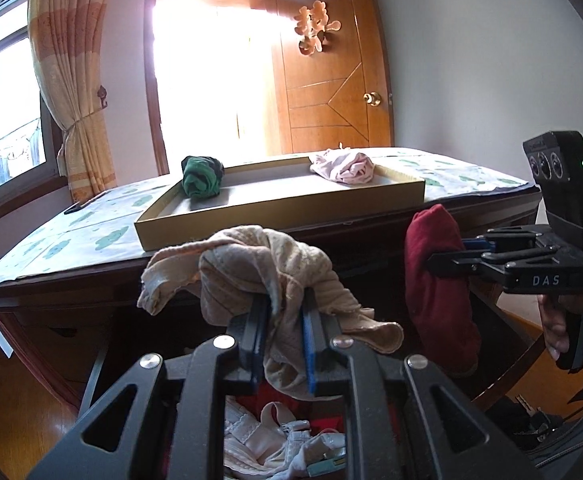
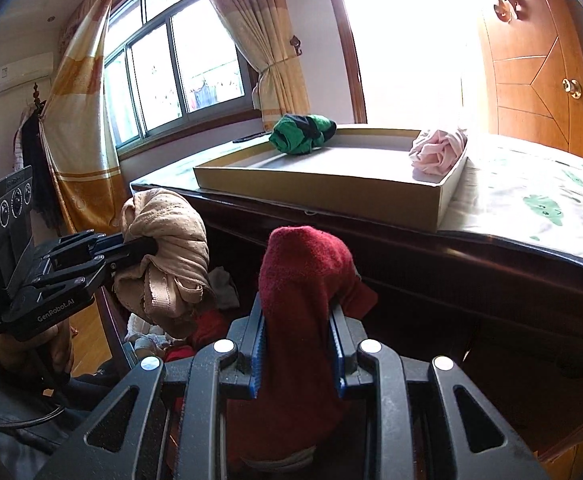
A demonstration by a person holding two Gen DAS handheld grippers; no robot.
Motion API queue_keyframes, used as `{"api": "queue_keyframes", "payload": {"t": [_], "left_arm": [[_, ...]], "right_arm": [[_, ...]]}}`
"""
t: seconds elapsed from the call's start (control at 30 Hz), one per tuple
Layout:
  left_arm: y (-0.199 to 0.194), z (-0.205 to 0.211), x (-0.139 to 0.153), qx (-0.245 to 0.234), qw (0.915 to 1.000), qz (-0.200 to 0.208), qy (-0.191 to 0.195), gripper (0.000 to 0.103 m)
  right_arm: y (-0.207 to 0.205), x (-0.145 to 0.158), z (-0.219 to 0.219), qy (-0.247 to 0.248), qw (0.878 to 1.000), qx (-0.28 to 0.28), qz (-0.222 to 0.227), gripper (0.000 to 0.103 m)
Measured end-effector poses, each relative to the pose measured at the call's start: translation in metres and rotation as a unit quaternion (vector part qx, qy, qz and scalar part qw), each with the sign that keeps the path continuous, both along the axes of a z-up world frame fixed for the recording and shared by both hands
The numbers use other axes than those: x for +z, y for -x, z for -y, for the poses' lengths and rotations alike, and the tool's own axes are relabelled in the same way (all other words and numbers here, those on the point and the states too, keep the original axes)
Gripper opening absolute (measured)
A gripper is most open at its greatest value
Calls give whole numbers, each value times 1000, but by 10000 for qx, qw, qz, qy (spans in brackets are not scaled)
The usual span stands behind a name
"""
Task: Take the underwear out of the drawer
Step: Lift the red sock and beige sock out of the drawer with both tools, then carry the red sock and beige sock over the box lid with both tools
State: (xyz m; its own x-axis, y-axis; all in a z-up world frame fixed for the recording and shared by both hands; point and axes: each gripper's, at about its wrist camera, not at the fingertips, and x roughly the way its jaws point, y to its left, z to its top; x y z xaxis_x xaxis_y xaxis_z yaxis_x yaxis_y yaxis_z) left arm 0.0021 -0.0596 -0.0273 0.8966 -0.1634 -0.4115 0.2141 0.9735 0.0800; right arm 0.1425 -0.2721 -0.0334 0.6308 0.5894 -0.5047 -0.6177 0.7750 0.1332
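L gripper [image 1: 285, 320] clamps beige underwear [image 1: 251, 264], R gripper [image 2: 297, 344] – red underwear [image 2: 303, 264], below desk edge [image 2: 411, 236]

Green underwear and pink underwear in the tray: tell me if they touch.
Apart. The right wrist view shows the green underwear at the tray's far left corner and the pink underwear against its right wall, with bare tray floor between them.

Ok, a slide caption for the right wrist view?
Right claw grips dark red fabric underwear; left claw holds crumpled beige underwear before shallow cardboard tray.
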Motion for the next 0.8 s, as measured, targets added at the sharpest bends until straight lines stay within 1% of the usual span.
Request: {"api": "queue_keyframes", "payload": {"t": [0.4,0.8], "left_arm": [[4,-2,3,136,9997,210,-20,13],[11,0,7,227,9984,488,-180,13]], "right_arm": [[7,3,1,-49,9996,26,275,28],[16,6,1,-124,9981,8,599,28]]}}
